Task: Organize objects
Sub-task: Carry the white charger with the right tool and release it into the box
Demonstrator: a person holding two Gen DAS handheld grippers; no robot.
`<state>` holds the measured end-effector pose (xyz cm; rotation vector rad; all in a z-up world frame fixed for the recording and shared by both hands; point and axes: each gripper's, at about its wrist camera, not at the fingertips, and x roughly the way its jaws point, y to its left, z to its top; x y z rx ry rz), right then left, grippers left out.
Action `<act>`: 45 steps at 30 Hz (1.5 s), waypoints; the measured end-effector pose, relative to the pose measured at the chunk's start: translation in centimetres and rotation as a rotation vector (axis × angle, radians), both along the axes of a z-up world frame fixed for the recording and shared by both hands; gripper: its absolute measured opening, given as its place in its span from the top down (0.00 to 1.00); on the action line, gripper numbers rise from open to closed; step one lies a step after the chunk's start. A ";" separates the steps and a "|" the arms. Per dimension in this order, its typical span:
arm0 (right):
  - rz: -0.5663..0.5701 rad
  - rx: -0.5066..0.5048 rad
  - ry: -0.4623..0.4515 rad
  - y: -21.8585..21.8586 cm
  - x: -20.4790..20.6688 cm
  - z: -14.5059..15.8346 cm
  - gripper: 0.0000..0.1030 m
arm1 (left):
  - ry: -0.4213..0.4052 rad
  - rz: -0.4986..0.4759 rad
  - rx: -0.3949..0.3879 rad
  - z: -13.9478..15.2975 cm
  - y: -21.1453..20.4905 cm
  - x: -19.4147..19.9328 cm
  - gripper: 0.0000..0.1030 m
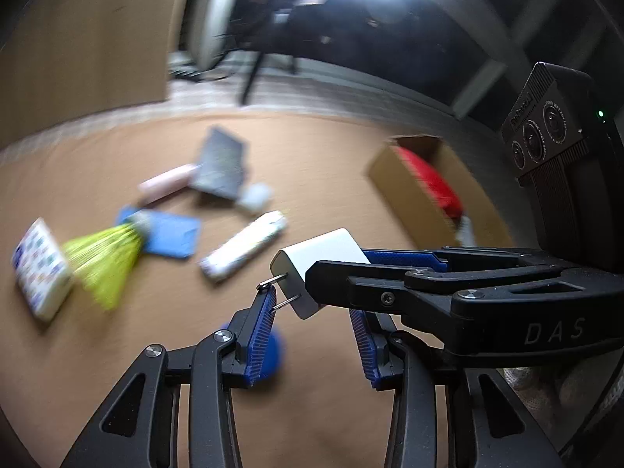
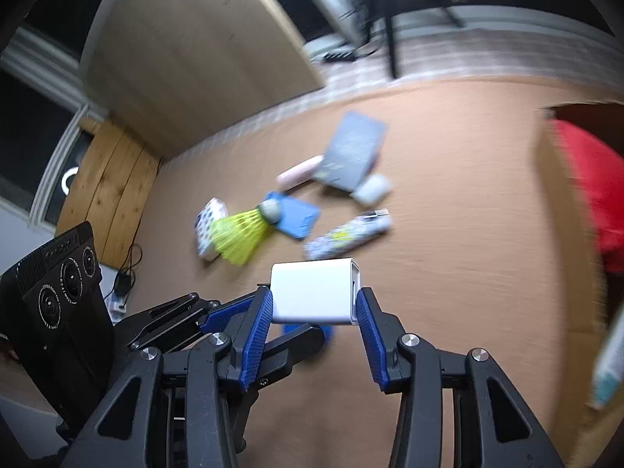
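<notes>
The right gripper (image 2: 315, 304) clamps its jaws on the white charger (image 2: 312, 292), lifted off the table (image 2: 448, 195). The left gripper (image 1: 312, 312) has empty, parted jaws beneath its prongs. The box (image 1: 409, 191) lies toward the table's far right corner, nearer the right hand.

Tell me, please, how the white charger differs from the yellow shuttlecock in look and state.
The white charger is a smooth, boxy block with two metal prongs; the yellow shuttlecock is a flared, ribbed skirt with a pale rounded cap. The charger is held off the table between the right gripper's blue pads, with the left gripper at its prongs; the shuttlecock lies on its side, its cap on a blue card. Both are small and light-looking.
</notes>
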<state>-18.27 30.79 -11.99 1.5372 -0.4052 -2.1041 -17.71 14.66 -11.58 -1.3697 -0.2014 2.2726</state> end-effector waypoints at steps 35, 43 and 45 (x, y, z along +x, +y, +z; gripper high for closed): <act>-0.292 0.166 -0.044 26.2 3.4 -2.1 0.60 | -0.072 -0.385 -0.016 -2.6 31.8 0.8 0.60; -0.289 0.182 -0.055 26.5 3.1 -2.6 0.58 | -0.094 -0.398 -0.035 -3.7 32.9 0.2 0.59; -0.291 0.191 -0.059 26.5 3.1 -2.6 0.58 | -0.096 -0.401 -0.041 -4.0 33.3 -0.2 0.58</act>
